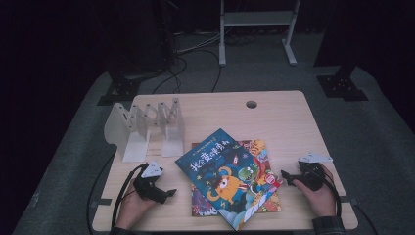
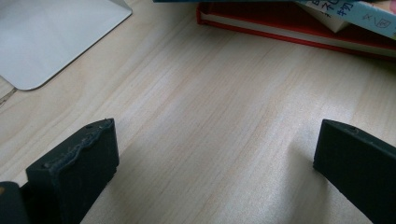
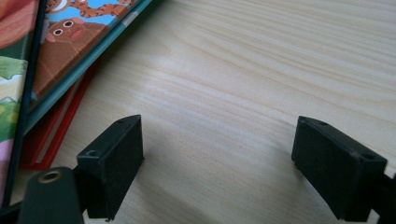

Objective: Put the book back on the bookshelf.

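A stack of picture books (image 1: 230,178) lies on the near middle of the wooden table (image 1: 284,117), between the two hands. The top book (image 1: 222,176), with a blue cover, lies askew across the books under it; the lowest one visible has a red cover (image 2: 289,33). The left gripper (image 1: 169,192) rests on the table to the left of the stack, near it but apart; in the left gripper view its jaws are spread wide over bare wood, nothing between them. The right gripper (image 1: 284,177) sits just beside the stack's right edge; in the right gripper view its jaws are likewise spread, empty, with the book edges (image 3: 56,88) at the left. A white folding book rack (image 1: 147,128) stands at the left rear of the table, well apart from the stack.
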Motion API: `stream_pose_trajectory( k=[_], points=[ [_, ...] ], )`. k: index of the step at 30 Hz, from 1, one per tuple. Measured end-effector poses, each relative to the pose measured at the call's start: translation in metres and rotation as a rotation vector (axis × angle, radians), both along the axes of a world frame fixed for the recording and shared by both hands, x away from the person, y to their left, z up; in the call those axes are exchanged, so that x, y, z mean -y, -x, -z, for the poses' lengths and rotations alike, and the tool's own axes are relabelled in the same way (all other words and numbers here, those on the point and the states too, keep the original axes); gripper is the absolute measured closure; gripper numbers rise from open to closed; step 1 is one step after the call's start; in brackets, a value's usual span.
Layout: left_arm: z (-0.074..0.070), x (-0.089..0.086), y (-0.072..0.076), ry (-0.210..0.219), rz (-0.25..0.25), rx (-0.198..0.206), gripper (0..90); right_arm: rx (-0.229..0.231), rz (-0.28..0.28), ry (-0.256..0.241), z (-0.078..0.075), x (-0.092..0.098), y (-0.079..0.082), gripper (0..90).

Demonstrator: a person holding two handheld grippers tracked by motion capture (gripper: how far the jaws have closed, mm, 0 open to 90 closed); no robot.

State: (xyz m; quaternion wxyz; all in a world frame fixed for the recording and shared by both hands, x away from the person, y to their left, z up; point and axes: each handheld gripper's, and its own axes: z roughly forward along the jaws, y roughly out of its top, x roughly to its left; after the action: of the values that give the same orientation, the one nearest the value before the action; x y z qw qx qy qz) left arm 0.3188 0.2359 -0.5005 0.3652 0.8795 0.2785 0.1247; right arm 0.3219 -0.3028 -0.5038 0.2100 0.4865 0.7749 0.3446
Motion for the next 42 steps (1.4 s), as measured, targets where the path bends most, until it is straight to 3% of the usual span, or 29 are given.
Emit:
stream_pose_trajectory(
  k=[5,8,10,14,21,26,31,34,42],
  points=[
    [0.000,0.000,0.000,0.010,0.002,-0.006,0.0,0.000,0.000,0.001,0.000,0.000,0.000,15.7],
    [-0.003,-0.001,-0.001,0.043,0.021,-0.011,0.0,0.000,-0.002,0.001,0.000,0.000,0.000,15.7],
    [-0.009,0.001,-0.002,0.042,0.024,0.002,0.0,0.001,-0.002,0.001,0.000,0.000,0.001,15.8],
    [-0.022,0.005,-0.008,0.089,0.030,0.027,0.0,0.000,0.001,0.000,0.000,-0.001,0.001,15.8],
    [-0.037,0.020,-0.022,0.090,0.046,0.036,0.0,0.000,0.000,0.000,0.000,-0.001,0.001,15.8],
    [-0.038,0.028,-0.027,0.078,0.050,0.045,0.0,0.000,0.001,0.000,0.000,-0.001,0.001,15.8],
    [-0.037,0.031,-0.033,0.068,0.050,0.031,0.0,0.000,0.001,0.000,0.000,-0.001,0.001,15.8],
    [-0.033,0.033,-0.037,0.088,0.050,0.014,0.0,0.000,0.001,0.000,0.000,-0.001,0.001,15.8],
    [-0.030,0.039,-0.038,0.071,0.075,-0.005,0.0,0.000,0.000,0.000,0.000,-0.001,0.001,15.8]
  ],
)
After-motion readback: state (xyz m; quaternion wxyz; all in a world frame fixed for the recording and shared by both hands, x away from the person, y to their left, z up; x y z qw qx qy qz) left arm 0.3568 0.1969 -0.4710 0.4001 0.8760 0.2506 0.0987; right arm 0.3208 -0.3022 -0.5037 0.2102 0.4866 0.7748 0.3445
